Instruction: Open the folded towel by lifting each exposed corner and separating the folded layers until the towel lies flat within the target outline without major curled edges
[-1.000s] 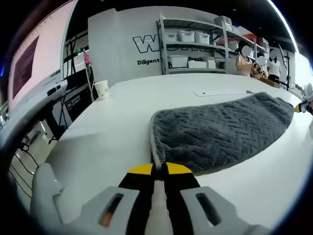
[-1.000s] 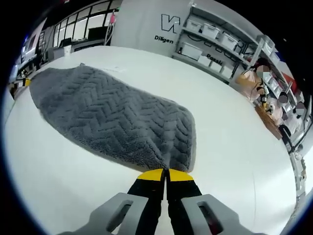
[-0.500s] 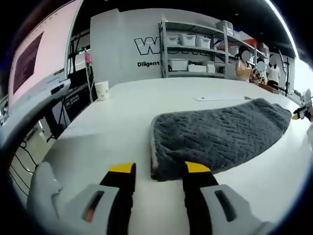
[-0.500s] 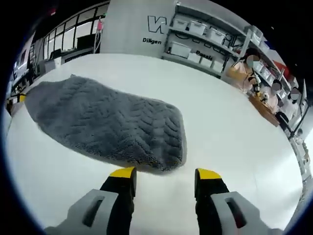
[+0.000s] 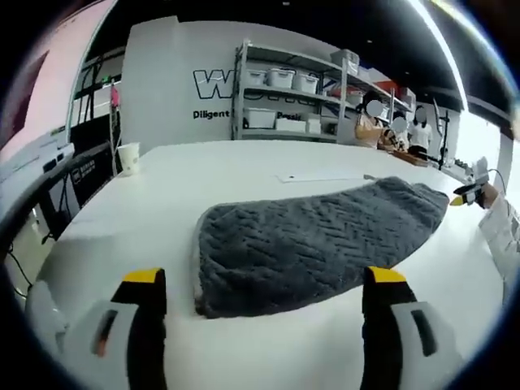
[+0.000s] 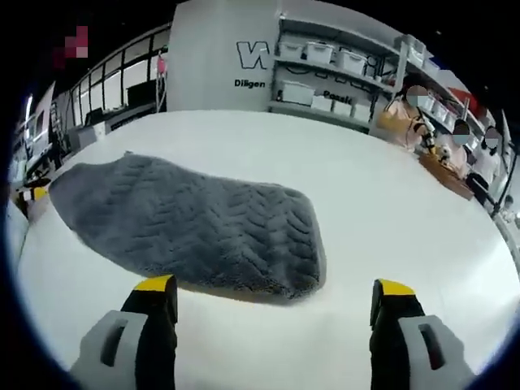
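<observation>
A cup (image 5: 127, 158) stood far left on the bench (image 5: 244, 171); bins (image 5: 281, 78) sat on the far shelves (image 5: 280, 96), contents hidden. The towel (image 5: 309, 244) lay mid-bench, ahead of the left gripper (image 5: 264, 280) and right gripper (image 6: 275, 286), jaws spread wide, touching nothing.

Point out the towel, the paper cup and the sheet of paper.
towel (image 5: 309, 248), left gripper view, middle of its top
paper cup (image 5: 127, 158), left gripper view, its side
sheet of paper (image 5: 317, 175), left gripper view, its middle

Left gripper (image 5: 264, 284): two black jaws tipped yellow, set in pale grey housings with slotted openings. Right gripper (image 6: 276, 292): identical build, black jaws, yellow tips, grey slotted housings.
</observation>
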The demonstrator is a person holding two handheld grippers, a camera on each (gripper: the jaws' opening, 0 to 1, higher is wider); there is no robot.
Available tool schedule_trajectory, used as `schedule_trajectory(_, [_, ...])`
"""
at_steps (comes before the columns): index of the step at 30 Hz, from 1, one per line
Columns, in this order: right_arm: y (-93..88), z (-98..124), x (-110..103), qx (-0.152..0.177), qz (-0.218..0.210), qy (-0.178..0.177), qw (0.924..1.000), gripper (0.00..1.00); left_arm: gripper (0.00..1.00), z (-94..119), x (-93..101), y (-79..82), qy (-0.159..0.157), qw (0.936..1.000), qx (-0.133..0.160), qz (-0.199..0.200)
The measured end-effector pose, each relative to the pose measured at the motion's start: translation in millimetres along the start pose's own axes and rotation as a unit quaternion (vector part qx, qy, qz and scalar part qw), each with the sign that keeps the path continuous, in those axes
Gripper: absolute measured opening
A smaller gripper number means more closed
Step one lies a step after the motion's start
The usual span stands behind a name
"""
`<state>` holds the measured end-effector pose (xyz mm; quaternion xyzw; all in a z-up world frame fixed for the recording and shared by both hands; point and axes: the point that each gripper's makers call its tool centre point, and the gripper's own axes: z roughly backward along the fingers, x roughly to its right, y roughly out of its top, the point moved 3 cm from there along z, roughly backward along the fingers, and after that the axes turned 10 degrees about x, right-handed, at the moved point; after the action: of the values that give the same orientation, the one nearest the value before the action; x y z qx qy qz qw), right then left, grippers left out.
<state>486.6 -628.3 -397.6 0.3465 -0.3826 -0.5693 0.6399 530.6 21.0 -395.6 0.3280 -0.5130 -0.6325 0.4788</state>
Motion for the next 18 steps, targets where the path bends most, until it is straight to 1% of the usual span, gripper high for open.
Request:
schedule_trajectory(4, [5.1,-2,-5,0.015,-0.001,0.01,0.9998,0.99,0.99,0,4.1,3.1,-0.011,0.9997,0.014,0.019])
schedule_trajectory(8, [9.9,-8,-16,0.026,-0.003,0.028,0.9992,0.99,0.99,0,3.4,1.0,-0.009,0.9997,0.012,0.021])
schedule_trajectory(9, [11.8,-12,-20,0.034,-0.003,0.036,0.9988,0.99,0.99,1,4.7,-1.3,-0.014,0.9998,0.004,0.016])
schedule_trajectory(10, [12.5,-14,-24,0.038,-0.004,0.042,0.9984,0.99,0.99,0,5.1,-1.9,-0.015,0.9998,0.004,0.015])
schedule_trajectory(12, [14.4,-20,-38,0.047,0.001,0.076,0.996,0.99,0.99,-1,4.3,-3.0,-0.015,0.9997,0.002,0.019])
schedule_trajectory(14, [18.4,-22,-42,0.052,-0.002,0.086,0.9949,0.99,0.99,-1,3.8,-3.2,-0.014,0.9997,0.001,0.02])
schedule_trajectory(16, [26.5,-23,-43,0.067,0.0,0.089,0.9937,0.96,0.99,-1,3.3,-2.8,-0.011,0.9997,0.001,0.02])
schedule_trajectory(18, [36.2,-25,-42,0.078,-0.002,0.093,0.9926,0.87,0.99,0,3.2,-2.7,-0.009,0.9997,0.002,0.023])
